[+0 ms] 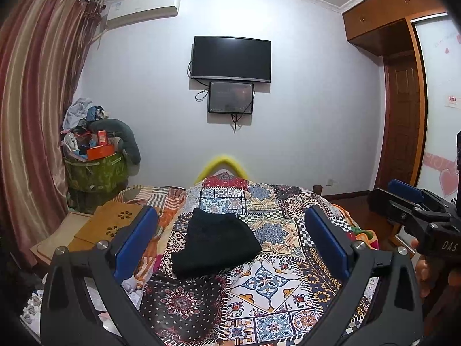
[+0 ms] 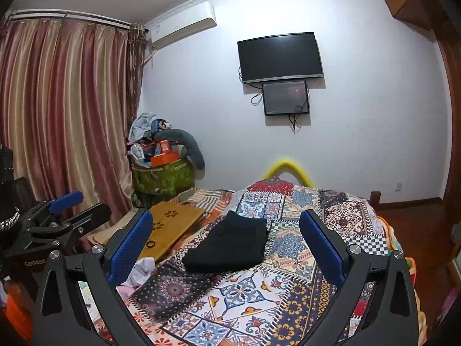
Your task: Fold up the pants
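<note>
My left claw [image 1: 230, 239] hangs above the bed with its blue pads spread wide apart, gripping nothing, and my right claw [image 2: 227, 242] is held the same way beside it, jaws wide and empty. Far left, striped red and gold curtains [image 2: 63, 115] cover the window, and next to them a green bin [image 2: 162, 177] is heaped with clothes and boxes. A wooden lap tray [image 2: 173, 225] lies on the bed's left edge. In the middle of the patchwork bedspread [image 2: 259, 294] rest the black pants [image 1: 214, 245], folded into a compact flat bundle, framed between my pads in both views and touching neither claw. Above, on the white wall, a dark television [image 1: 231, 58] hangs over a smaller screen [image 1: 231, 97]. To the right stands a wooden wardrobe [image 1: 400, 109].
</note>
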`<state>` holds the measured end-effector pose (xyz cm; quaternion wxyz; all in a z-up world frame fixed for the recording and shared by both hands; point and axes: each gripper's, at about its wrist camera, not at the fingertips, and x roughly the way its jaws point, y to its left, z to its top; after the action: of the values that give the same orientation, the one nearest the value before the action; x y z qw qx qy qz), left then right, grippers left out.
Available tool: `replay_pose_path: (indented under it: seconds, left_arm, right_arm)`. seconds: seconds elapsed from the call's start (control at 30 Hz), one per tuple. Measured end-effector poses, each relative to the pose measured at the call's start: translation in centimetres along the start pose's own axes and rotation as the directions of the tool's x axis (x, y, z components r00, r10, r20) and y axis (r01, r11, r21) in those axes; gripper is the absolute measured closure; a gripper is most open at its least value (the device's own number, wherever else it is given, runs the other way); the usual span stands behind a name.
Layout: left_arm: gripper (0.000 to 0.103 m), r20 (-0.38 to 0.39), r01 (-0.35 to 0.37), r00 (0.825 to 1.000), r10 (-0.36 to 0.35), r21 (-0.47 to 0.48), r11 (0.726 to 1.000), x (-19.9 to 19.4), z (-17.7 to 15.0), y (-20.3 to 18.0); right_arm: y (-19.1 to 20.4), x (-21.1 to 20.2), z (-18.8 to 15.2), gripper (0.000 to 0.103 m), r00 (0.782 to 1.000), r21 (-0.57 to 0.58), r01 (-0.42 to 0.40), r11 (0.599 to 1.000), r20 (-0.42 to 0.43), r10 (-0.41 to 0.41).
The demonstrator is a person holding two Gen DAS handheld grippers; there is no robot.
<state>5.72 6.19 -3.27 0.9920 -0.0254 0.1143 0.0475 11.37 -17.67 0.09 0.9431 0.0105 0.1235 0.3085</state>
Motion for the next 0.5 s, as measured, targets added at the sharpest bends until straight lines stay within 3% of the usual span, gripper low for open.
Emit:
replay_pose_path:
  seconds: [0.5]
  left_arm:
    - [0.0,-0.021,0.009,1.0,-0.009,-0.004,1.0,0.54,-0.36,0.15]
  right_arm:
    - [-0.18,0.19,0.05,0.002,1.0,0.003,-0.003,1.0,-0.012,0.003]
